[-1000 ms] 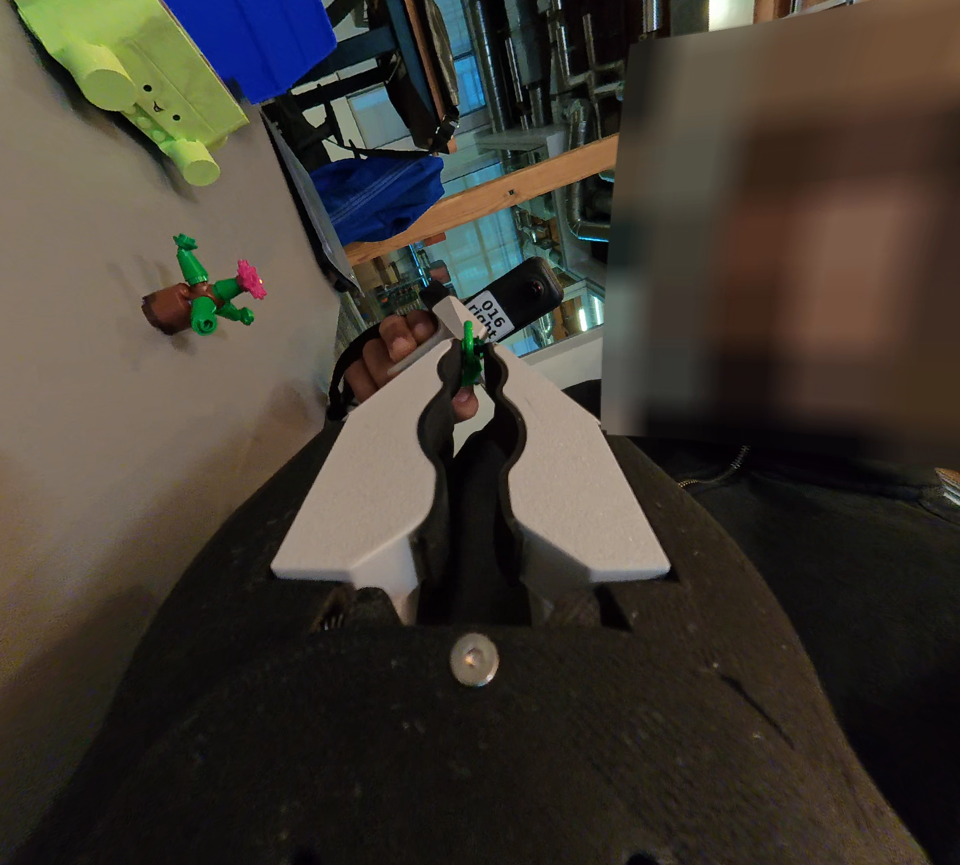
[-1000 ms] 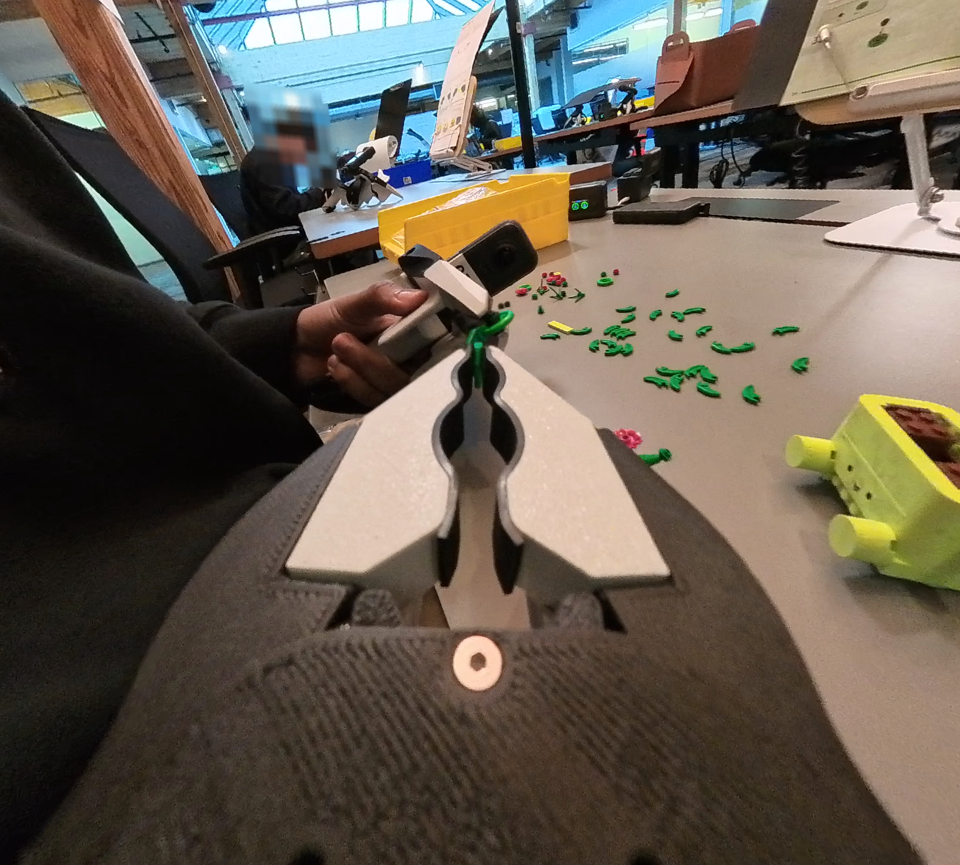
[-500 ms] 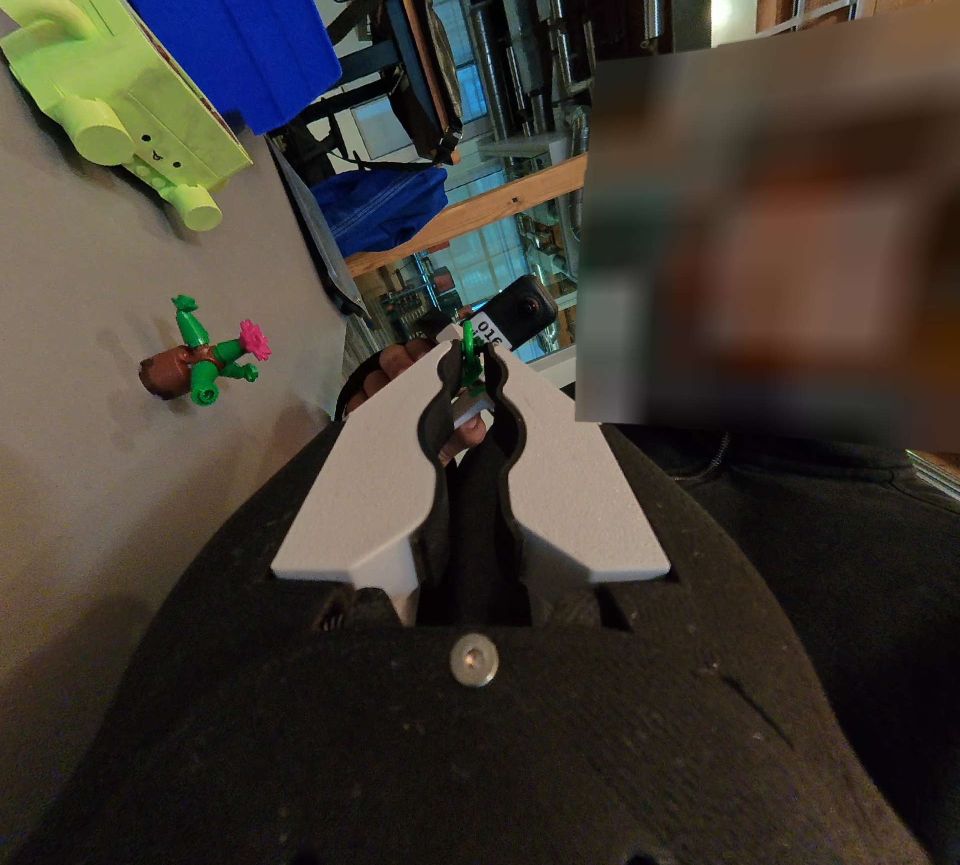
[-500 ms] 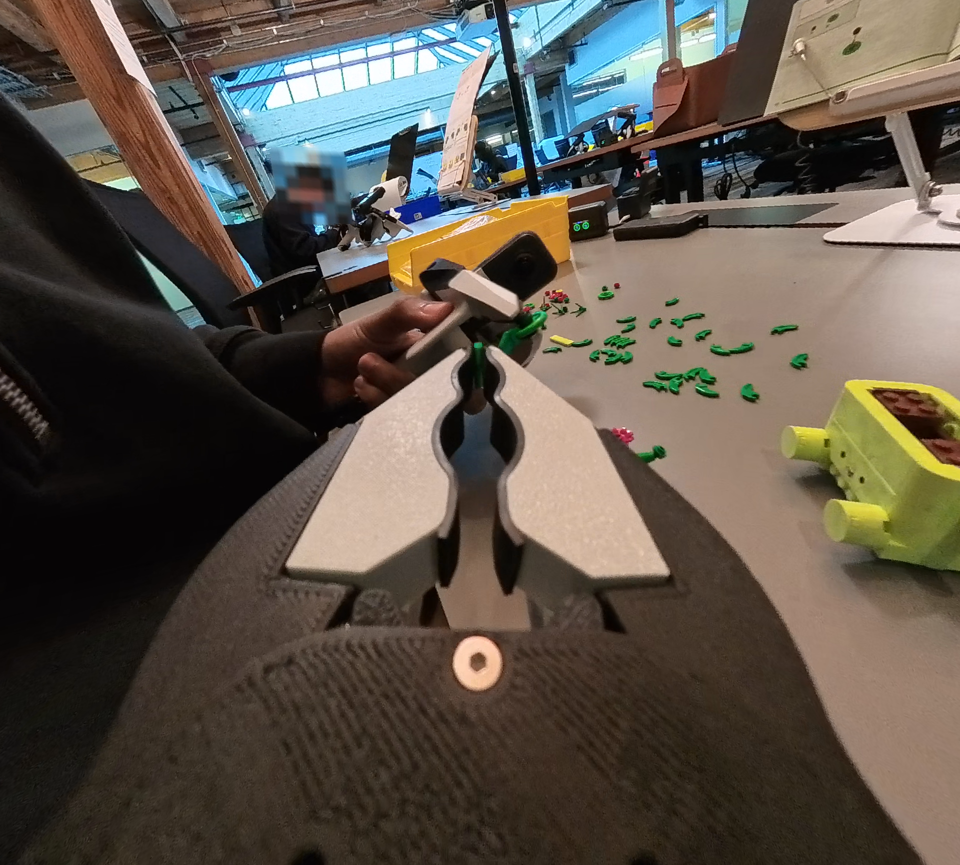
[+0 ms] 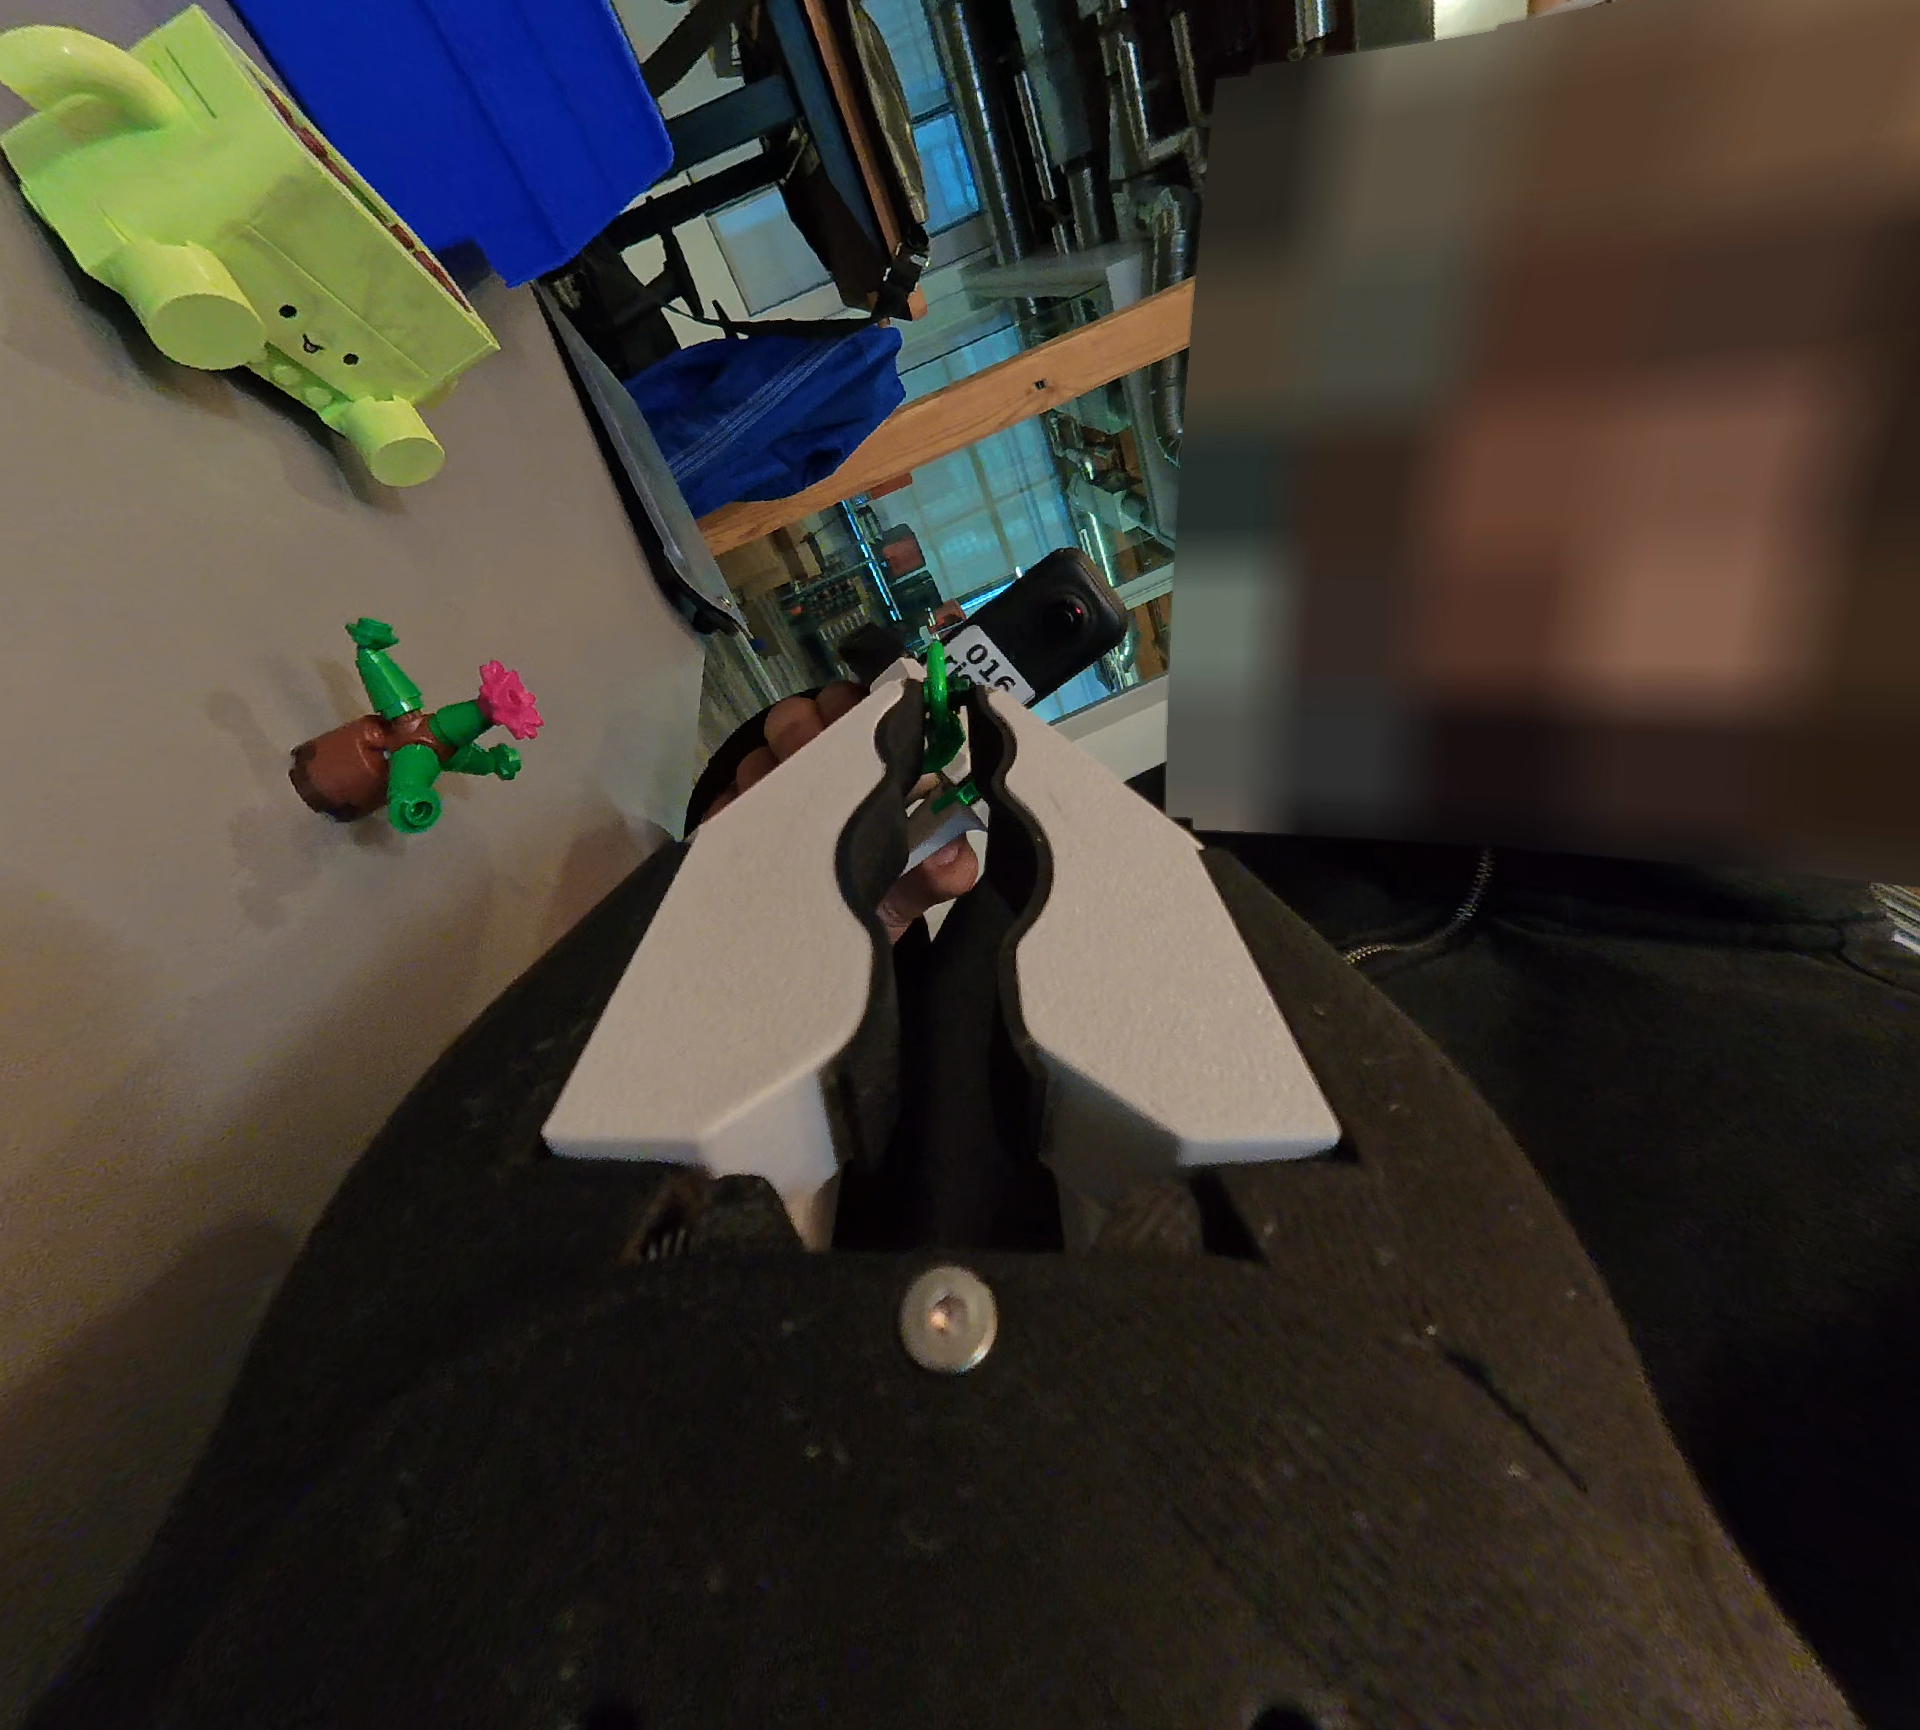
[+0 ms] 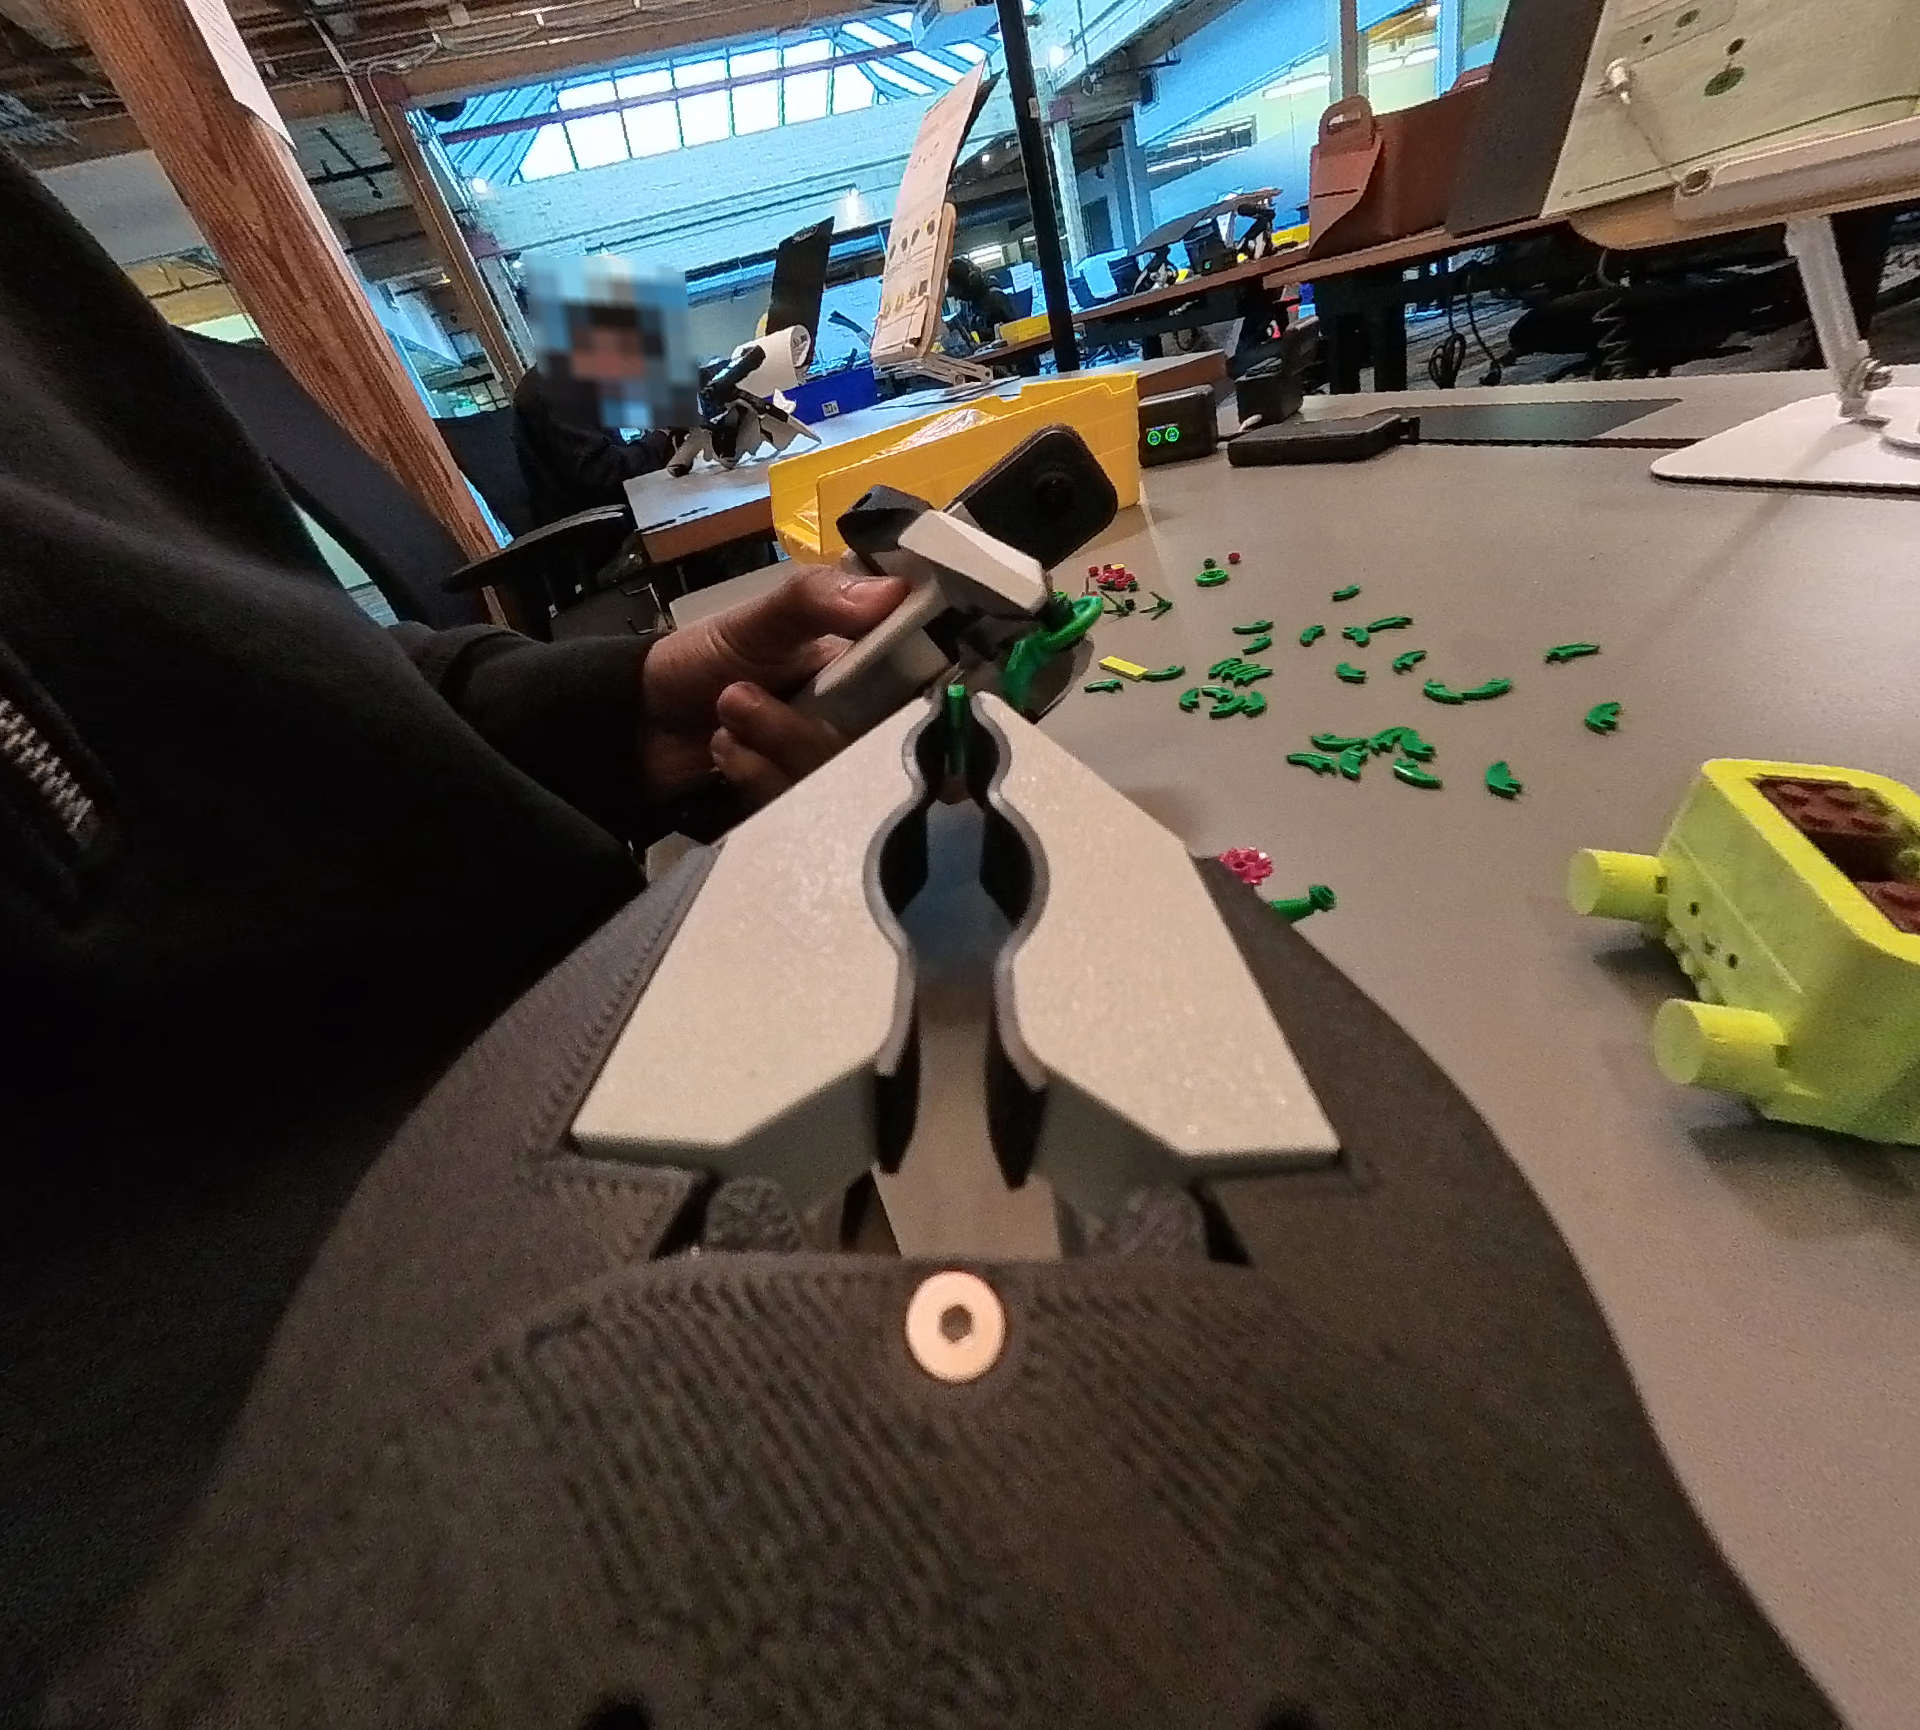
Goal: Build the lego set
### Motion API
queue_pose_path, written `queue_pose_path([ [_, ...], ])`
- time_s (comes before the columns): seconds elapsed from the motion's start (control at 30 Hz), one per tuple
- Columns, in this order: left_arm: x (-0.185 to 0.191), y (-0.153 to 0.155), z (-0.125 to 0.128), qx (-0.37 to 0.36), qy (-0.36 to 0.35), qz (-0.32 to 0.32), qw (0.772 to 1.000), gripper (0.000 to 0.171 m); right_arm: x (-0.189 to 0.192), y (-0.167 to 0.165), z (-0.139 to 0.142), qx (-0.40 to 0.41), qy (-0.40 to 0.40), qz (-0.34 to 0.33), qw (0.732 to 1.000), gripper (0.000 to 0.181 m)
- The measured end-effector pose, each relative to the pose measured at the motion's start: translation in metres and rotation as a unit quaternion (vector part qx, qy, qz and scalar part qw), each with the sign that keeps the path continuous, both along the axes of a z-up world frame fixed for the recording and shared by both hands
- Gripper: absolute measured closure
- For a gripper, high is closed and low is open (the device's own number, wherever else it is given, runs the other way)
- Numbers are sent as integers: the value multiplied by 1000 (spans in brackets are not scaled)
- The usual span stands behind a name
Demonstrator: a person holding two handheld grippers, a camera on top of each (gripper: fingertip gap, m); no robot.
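The left gripper (image 5: 940, 730) has 2 pale grey, matte, grainy fingers with wavy black inner pads, mounted on a rough black body with 1 steel screw. Its tips are clenched on a glossy green ring piece (image 5: 935, 724), a thin plastic loop standing edge-on between the pads, its long axis running roughly along the fingers.

The right gripper (image 6: 954, 735) is built the same, its housing showing ribbed print lines. Its tips pinch a slim green stem piece (image 6: 954, 730), a narrow peg that points forward out of the tips, along the fingers. In the right wrist view the ring piece (image 6: 1055, 636) sits just ahead of the stem's end; whether they touch cannot be told.

Both pieces are held in the air above the near edge of the smooth grey table (image 6: 1558, 1109). On the table lie a lime-green blocky planter (image 6: 1787, 942) with round pegs and brown studs inside, many small curved green leaf pieces (image 6: 1361, 735), and a small plant build (image 5: 416, 745) lying on its side with a brown base, green stems and 1 pink flower.
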State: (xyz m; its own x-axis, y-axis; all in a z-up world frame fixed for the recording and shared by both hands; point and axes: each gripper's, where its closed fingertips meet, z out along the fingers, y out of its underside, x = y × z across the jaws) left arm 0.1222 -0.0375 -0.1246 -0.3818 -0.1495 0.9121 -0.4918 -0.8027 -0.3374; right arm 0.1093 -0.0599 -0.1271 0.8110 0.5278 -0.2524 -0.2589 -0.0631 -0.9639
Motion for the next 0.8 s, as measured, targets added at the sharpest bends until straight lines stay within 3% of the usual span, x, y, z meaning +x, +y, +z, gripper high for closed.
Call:
queue_pose_path([
  [0.57,-22,15,-12,64,-10,2,998,166,-12,7,-14,-27,-62,-7,998,180],
  [0.8,-38,13,-22,71,-14,-15,997,166,-17,12,-12,-28,-45,-6,999,181],
])
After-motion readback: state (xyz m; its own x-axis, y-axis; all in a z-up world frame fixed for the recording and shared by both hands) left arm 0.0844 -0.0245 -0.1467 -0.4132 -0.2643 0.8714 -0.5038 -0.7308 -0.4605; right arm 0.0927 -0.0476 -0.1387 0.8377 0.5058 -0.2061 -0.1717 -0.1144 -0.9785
